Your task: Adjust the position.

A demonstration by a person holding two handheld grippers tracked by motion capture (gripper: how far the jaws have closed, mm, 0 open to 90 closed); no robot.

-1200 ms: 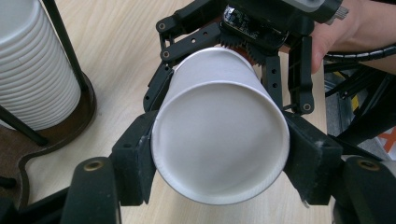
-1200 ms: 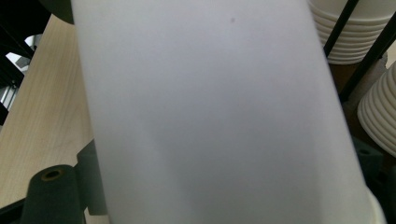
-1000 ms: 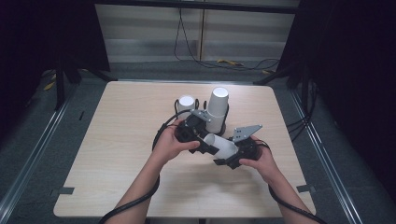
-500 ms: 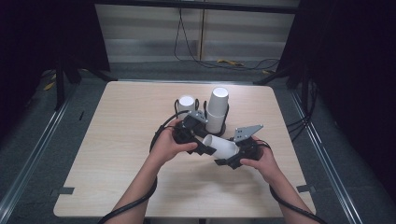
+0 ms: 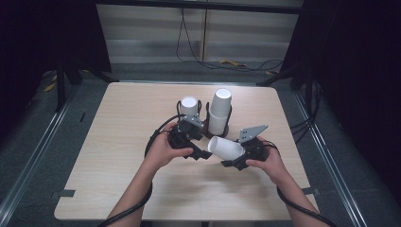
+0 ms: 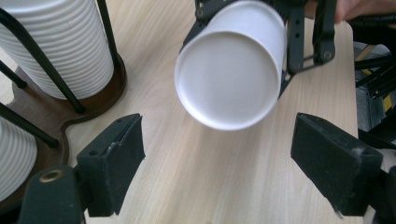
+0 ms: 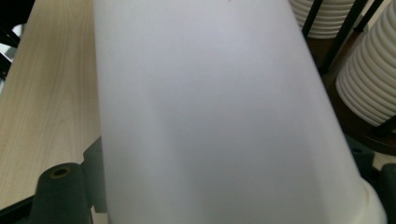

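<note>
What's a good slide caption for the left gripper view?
Open left gripper faces the base of a white paper cup held by the right gripper, beside stacked cups.

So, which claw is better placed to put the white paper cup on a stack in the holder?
The right claw: it already clamps the white paper cup. The left claw has just been opening, stands apart from the cup, with nothing between its pads.
</note>
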